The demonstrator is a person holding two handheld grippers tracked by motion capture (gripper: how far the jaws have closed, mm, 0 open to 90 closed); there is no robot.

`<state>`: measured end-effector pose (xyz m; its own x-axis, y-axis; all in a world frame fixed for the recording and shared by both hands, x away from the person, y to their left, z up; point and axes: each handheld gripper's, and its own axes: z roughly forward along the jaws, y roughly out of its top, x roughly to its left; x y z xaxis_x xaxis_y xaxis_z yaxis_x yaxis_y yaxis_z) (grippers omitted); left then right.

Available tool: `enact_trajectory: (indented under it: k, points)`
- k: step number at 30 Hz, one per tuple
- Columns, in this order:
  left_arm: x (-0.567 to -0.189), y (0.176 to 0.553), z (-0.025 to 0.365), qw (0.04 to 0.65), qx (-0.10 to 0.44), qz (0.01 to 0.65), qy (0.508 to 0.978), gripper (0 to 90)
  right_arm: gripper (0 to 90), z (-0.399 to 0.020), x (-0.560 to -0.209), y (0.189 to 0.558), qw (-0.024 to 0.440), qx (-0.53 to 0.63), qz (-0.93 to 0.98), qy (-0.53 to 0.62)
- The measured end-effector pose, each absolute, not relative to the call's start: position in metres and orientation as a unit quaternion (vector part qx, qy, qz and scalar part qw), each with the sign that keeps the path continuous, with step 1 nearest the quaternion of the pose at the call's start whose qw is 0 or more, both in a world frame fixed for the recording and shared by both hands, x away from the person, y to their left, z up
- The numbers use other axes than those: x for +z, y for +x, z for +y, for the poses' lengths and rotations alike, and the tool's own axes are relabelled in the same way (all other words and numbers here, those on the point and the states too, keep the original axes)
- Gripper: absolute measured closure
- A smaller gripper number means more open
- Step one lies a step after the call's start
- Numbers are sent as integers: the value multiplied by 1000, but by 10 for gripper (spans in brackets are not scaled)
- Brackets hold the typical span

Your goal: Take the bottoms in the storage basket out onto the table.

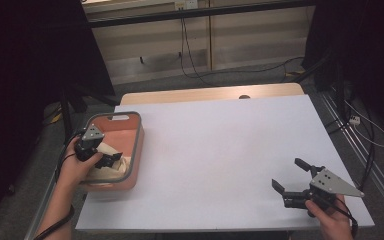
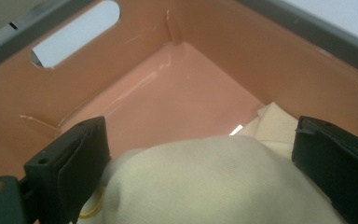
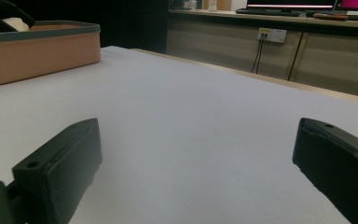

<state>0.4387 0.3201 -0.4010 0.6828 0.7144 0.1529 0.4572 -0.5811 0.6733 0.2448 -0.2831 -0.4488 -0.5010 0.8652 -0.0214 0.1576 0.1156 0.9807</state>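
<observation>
High view puts the left gripper (image 1: 111,159) inside the salmon bin (image 1: 139,145) at the table's 9 o'clock edge, its nose tipped down toward 4 o'clock over a cream cloth (image 1: 111,167) heaped in the bin's near half; the left gripper view settles the key relation: the cloth (image 2: 205,186) bulges up directly between the two black jaws, which stand wide apart on either side of it, released and not yet pinching; the fabric looks to brush the inner face of the 9 o'clock jaw, while a narrow gap seems to remain at the 3 o'clock jaw; the bin's bare floor (image 2: 177,93) stretches away toward 12 o'clock, up to the slotted handle wall; the heap's long axis cannot be judged from here; the right gripper (image 1: 292,177) rests well apart at the table's 4 o'clock corner, jaws spread and empty, pointing across the white table (image 3: 205,107) toward the bin (image 3: 37,51); the left hand is plainly the nearer one, so closing it where it stands should probably catch the cloth.
</observation>
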Motion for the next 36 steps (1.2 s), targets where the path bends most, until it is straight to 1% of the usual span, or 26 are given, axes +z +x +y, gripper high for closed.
enact_trajectory:
  k: [7,11,12,17,21,27,28,34,36]
  points:
    - [-417,446,326,313,177,375,854,3,10,-284,-449,245,323,546,673,380]
    - [-421,449,325,301,166,375,861,2,10,-284,-449,245,323,546,673,381]
    - [-425,450,326,305,157,380,859,2,10,-284,-449,245,324,546,673,380]
    - [-431,451,328,320,147,388,852,2,10,-284,-449,244,323,546,673,380]
    - [-432,452,328,320,142,388,853,2,10,-285,-449,244,324,545,673,380]
    - [-434,453,327,309,136,383,860,2,10,-284,-449,244,323,545,674,379]
    - [-436,454,325,306,128,387,860,2,11,-284,-449,244,324,545,675,379]
    - [-437,455,325,305,111,384,865,23,12,-284,-450,244,323,543,675,381]
    - [-438,456,325,304,103,387,865,46,12,-284,-450,244,323,544,675,381]
